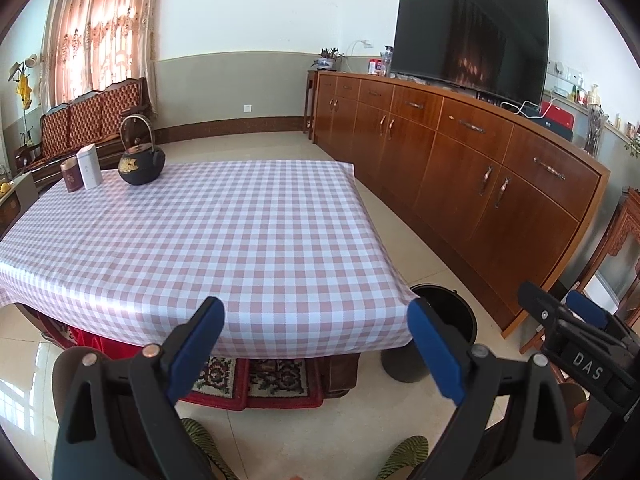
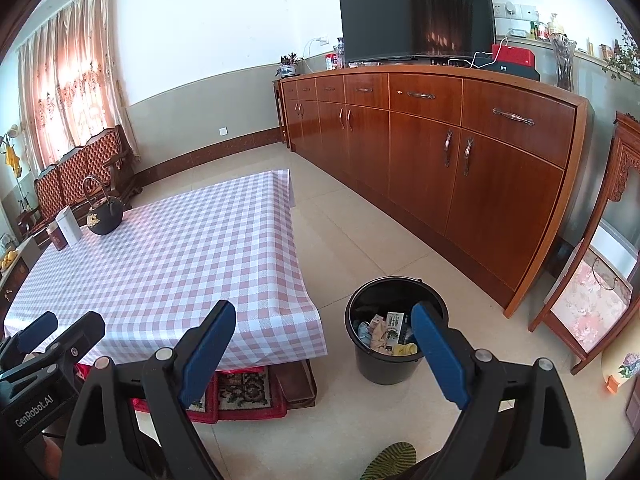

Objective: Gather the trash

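Observation:
A black bucket [image 2: 384,364] stands on the floor off the table's right front corner and holds crumpled paper, a small carton and other trash [image 2: 390,332]. In the left wrist view only part of the bucket [image 1: 448,304] shows behind the tablecloth corner. My left gripper [image 1: 316,320] hangs open over the table's near edge, nothing between its blue pads. My right gripper [image 2: 324,328] is open too, between the table corner and the bucket, holding nothing. Each gripper shows in the other's view: the right gripper [image 1: 560,304] at the right edge, the left gripper [image 2: 68,326] at the left edge.
A low table [image 1: 224,232] with a pink checked cloth carries a black teapot [image 1: 141,162], a white box [image 1: 89,167] and a dark tin [image 1: 71,174] at its far left. A long wooden sideboard [image 1: 460,168] with a TV [image 1: 472,40] runs along the right. Patterned rugs [image 1: 256,380] lie under the table.

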Motion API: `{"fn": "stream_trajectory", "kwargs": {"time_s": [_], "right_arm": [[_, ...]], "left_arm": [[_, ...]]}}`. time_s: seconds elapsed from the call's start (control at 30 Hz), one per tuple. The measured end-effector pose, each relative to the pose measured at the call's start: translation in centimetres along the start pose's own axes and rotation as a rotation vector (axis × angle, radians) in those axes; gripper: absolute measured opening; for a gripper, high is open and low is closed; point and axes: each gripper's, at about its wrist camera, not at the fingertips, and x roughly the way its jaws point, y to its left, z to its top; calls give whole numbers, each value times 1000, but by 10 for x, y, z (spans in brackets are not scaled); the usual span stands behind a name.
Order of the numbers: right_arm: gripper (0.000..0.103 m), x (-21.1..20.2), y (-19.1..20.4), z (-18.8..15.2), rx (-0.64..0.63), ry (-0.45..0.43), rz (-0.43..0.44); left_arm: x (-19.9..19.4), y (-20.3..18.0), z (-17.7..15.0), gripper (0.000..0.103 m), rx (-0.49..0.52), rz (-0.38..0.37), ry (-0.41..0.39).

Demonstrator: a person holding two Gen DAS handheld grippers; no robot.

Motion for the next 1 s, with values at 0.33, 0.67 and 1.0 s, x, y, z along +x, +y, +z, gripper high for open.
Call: {"fn": "stream_trajectory", "kwargs": {"time_s": [0.33, 0.67, 1.0], "right_arm": [[91, 1, -2, 0, 6, 2, -1], [91, 2, -1, -2, 2, 5, 7], [91, 4, -2, -3, 2, 13, 8]], "left_arm": [[-1, -1, 1, 94, 7, -1, -9], [-2, -1, 2, 94, 8, 0, -19], [-2, -4, 2, 94, 12, 0, -15]]}}
